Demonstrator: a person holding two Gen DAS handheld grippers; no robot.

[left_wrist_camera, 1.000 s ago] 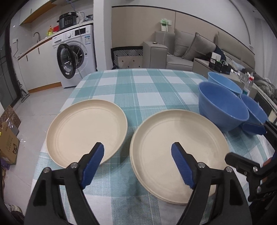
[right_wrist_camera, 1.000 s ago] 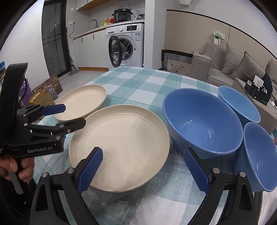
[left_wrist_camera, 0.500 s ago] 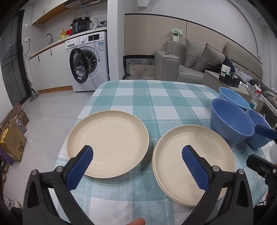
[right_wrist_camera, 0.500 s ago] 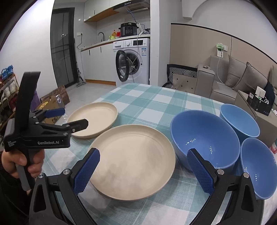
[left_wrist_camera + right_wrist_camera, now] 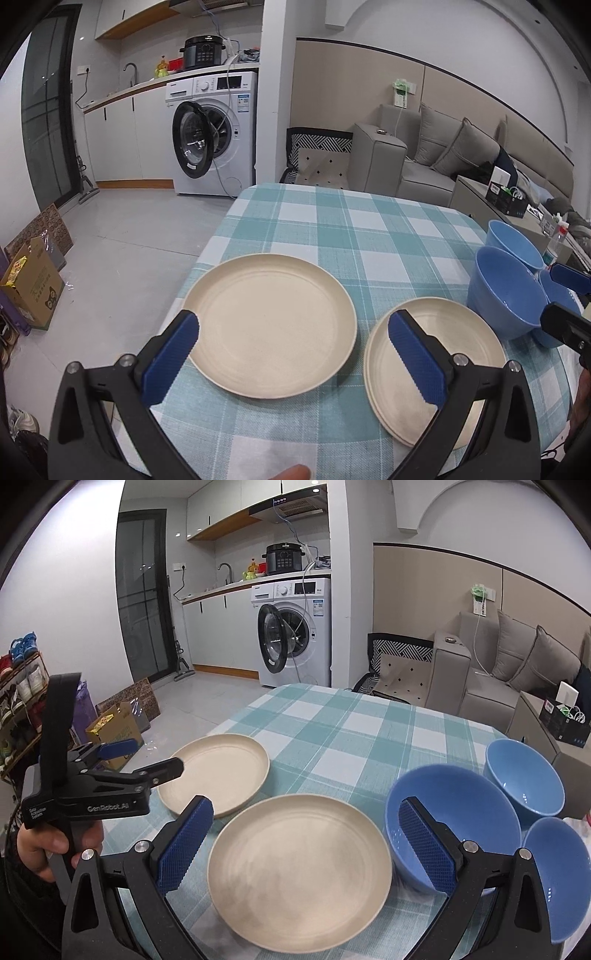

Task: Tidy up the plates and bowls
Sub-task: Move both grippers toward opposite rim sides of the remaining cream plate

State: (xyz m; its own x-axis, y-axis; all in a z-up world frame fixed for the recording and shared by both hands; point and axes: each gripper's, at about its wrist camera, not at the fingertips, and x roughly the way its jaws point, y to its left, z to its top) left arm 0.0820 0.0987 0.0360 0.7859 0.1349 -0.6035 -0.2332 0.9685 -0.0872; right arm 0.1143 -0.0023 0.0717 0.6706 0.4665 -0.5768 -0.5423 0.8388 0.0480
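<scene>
Two cream plates lie side by side on the checked tablecloth: the left plate (image 5: 271,323) (image 5: 218,771) and the right plate (image 5: 461,354) (image 5: 299,878). Three blue bowls stand right of them: a large bowl (image 5: 469,812) (image 5: 506,295), a far bowl (image 5: 524,779) (image 5: 513,242) and a near bowl (image 5: 557,871). My left gripper (image 5: 291,358) is open and empty, raised above the near edge of the left plate; it also shows in the right wrist view (image 5: 140,757). My right gripper (image 5: 304,845) is open and empty above the right plate.
The table (image 5: 369,229) has a teal and white checked cloth. Behind it are a washing machine (image 5: 210,133) with its door open, a grey sofa (image 5: 436,155) and a side table with boxes (image 5: 506,195). Cardboard boxes (image 5: 33,284) sit on the floor at left.
Both grippers have pulled back and risen from the table, so plates and bowls look smaller and farther. The left gripper has also shifted left, over the left plate. Both stay open.
</scene>
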